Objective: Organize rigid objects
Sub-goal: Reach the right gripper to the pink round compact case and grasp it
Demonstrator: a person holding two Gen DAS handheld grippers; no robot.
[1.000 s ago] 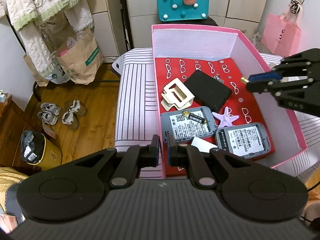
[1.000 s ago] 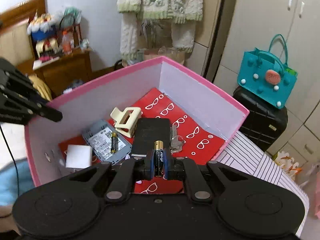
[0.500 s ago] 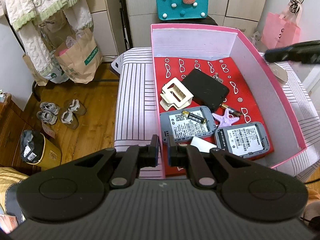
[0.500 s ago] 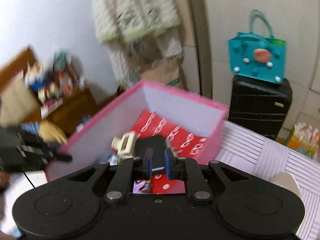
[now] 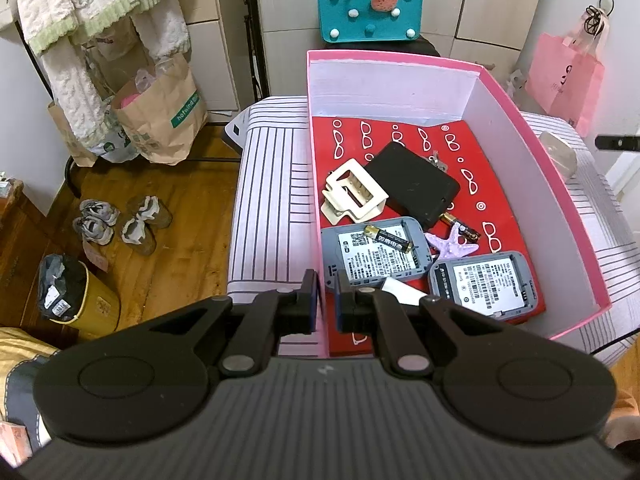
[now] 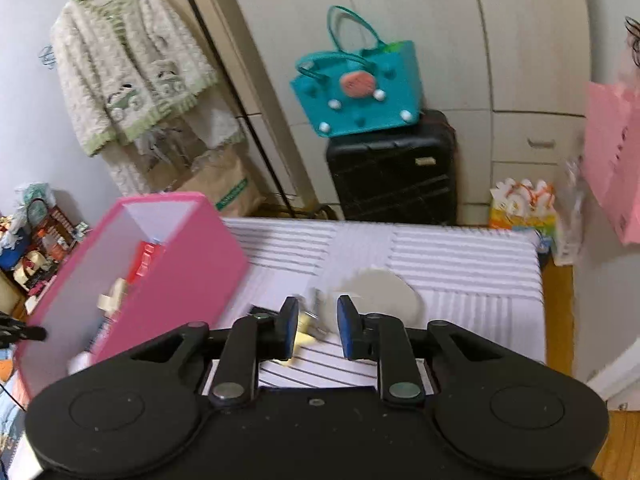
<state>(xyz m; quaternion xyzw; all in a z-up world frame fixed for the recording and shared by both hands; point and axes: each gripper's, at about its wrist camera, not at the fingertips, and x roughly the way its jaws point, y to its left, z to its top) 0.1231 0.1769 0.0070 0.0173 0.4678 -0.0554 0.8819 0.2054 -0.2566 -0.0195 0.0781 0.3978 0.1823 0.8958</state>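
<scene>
A pink box [image 5: 552,168] with a red lining stands on the striped table. Inside lie a cream hair clip [image 5: 354,192], a black case [image 5: 412,184], two grey devices [image 5: 376,252], two batteries [image 5: 388,238], a purple starfish [image 5: 452,244] and keys. My left gripper [image 5: 325,300] straddles the box's near-left wall, jaws nearly shut around it. My right gripper [image 6: 318,320] is open and empty above the table, right of the box [image 6: 160,264]. Beyond it lie a pale round disc [image 6: 380,288] and small blurred objects [image 6: 310,320].
A striped cloth covers the table [image 6: 460,264]. A black suitcase [image 6: 392,168] with a teal bag [image 6: 356,92] stands behind it. Paper bags, shoes and a yellow bin [image 5: 76,296] are on the wood floor to the left. A pink bag [image 5: 564,76] hangs at right.
My right gripper let the battery go into the box, opened, and swung right out of the box to over the table. My left gripper has not moved.
</scene>
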